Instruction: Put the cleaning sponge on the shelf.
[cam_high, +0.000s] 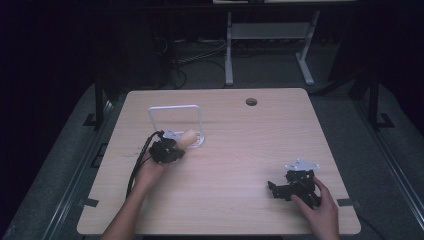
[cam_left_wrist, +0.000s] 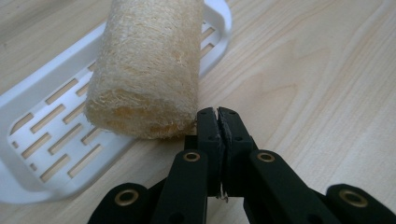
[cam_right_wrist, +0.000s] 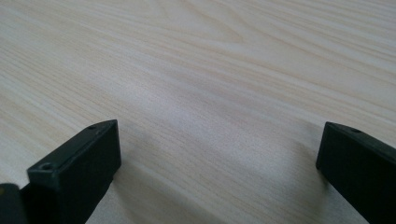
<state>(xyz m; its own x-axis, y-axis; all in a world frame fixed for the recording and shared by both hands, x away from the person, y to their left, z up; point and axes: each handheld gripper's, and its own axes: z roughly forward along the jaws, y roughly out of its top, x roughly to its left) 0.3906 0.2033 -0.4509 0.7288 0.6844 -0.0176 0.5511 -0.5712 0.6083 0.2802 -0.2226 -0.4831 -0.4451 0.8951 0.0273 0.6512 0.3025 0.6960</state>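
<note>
Pale straw-yellow fibrous loofah roll (cam_left_wrist: 144, 70), white slotted plastic tray (cam_left_wrist: 42, 135) with white wire handle (cam_high: 175, 112), light wood-grain bench (cam_high: 240, 150), black gripper jaws, brass-coloured rivets, dark grey floor (cam_high: 350, 110)

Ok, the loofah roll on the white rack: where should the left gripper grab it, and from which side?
Grip the loofah roll across its round middle, coming from its near cut end. It lies on its side on the slotted white rack, so its curved flanks look free for the jaws. The left gripper is shut beside that end and would have to open wide first.
</note>
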